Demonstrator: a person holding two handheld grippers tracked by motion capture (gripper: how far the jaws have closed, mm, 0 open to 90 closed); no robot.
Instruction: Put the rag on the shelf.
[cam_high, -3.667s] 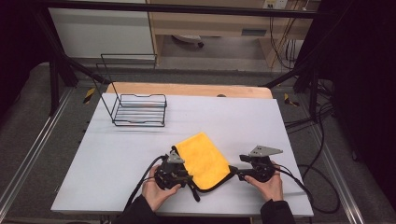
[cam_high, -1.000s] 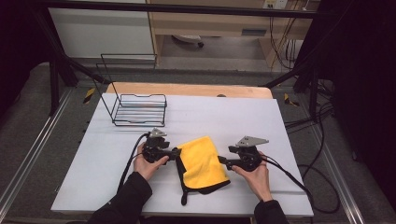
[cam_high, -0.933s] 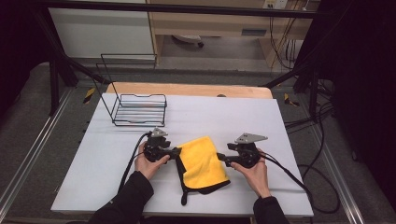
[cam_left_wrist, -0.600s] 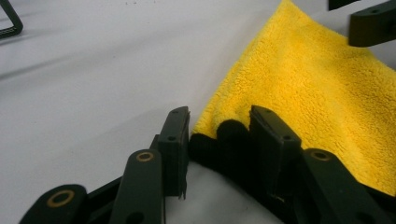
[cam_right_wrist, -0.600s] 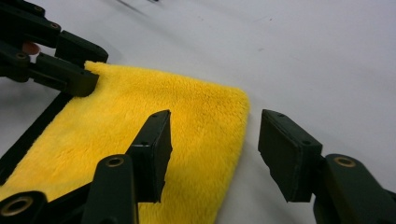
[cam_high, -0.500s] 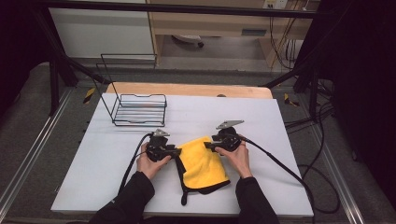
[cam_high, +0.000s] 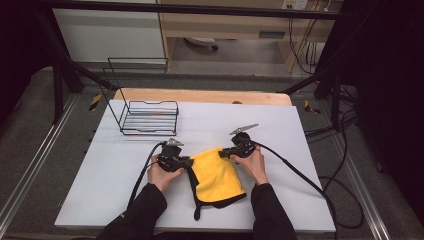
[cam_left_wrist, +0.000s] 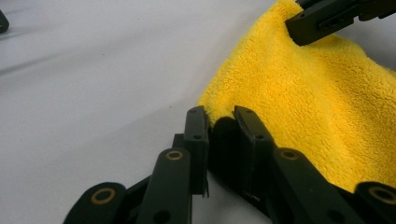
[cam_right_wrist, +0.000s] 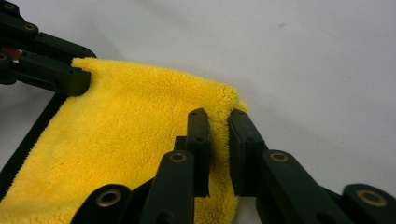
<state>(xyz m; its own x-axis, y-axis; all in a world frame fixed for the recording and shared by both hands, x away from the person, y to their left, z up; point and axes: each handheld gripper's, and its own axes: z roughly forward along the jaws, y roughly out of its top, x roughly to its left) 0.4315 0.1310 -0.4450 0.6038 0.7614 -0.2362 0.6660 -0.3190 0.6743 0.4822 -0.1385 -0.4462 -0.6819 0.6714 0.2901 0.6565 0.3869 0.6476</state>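
Gripper views: up close, left gripper (cam_left_wrist: 219, 122) and right gripper (cam_right_wrist: 218, 122) each pinch a far corner of the yellow cloth (cam_high: 217, 172); both sets of jaws have just been closing and are now clamped on fleece.
High view: adds the wire rack (cam_high: 149, 116) at 11 o'clock, well apart.
Cloth: fluffy yellow, black trim, folded, lying mid-table near the front edge.
Room: bare white table (cam_high: 300, 165) open toward 3 and 9 o'clock.
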